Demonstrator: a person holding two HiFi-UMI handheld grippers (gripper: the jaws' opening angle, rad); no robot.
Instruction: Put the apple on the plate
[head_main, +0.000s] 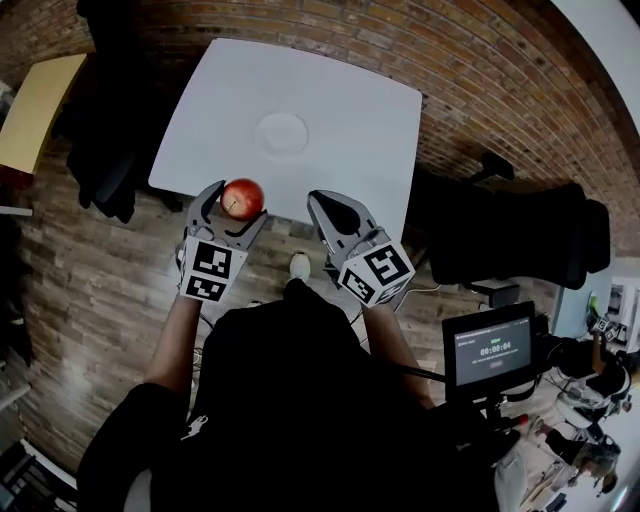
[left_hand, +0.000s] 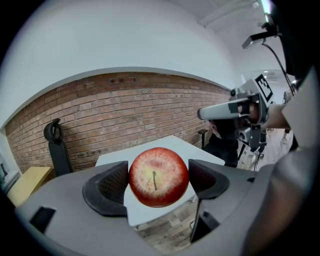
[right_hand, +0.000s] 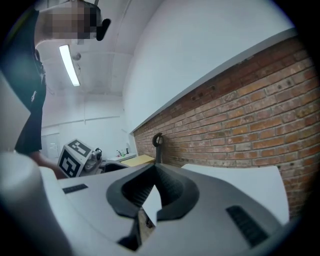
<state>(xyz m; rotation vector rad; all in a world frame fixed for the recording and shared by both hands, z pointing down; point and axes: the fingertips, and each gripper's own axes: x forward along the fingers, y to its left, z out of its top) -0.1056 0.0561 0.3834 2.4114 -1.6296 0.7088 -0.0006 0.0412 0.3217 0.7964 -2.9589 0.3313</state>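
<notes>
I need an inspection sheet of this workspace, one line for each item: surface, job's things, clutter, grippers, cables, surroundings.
surface: white table, carrying only the plate.
job's things: red apple held near the table's near edge, not on the plate; white plate empty, about mid-table.
clutter: nothing seen on the table.
grippers: left gripper shut on the apple, one finger on each side; right gripper shut, nothing between its fingers.
cables: nothing seen on the table.
surroundings: brick wall, wooden floor, black chair to the right, screen near the person.
</notes>
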